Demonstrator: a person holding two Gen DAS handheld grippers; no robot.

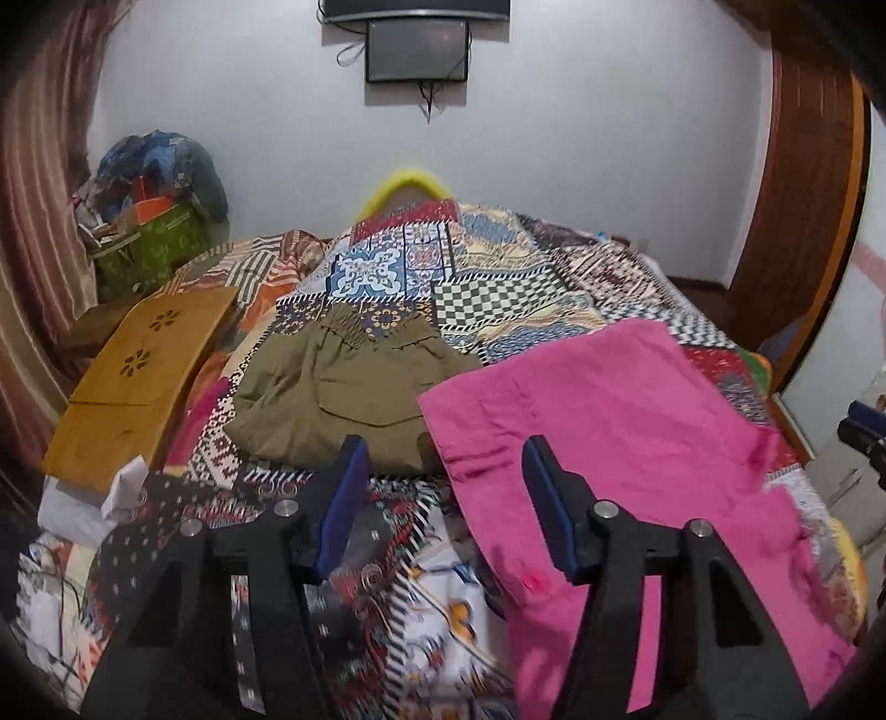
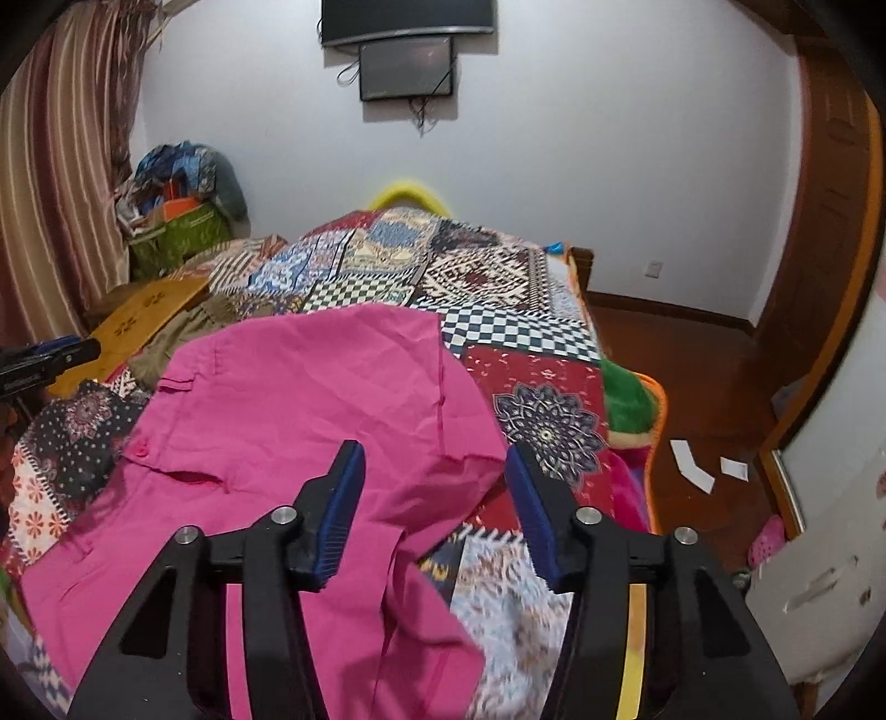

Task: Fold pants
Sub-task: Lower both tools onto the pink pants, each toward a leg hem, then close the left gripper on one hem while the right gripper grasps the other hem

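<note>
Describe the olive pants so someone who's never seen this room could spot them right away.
Start at the bed's patchwork quilt. Between the wooden board on its left edge and the spread pink pants lie the olive pants. They are the only drab, khaki-green garment there, already folded compact, with a gathered elastic waistband.

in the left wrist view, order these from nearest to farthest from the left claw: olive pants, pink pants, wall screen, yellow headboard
1. Pink pants: right under the left claw, on its right side.
2. Olive pants: just ahead, slightly left; nearly as close at their near edge.
3. Yellow headboard: far end of the bed.
4. Wall screen: high on the back wall.
</note>
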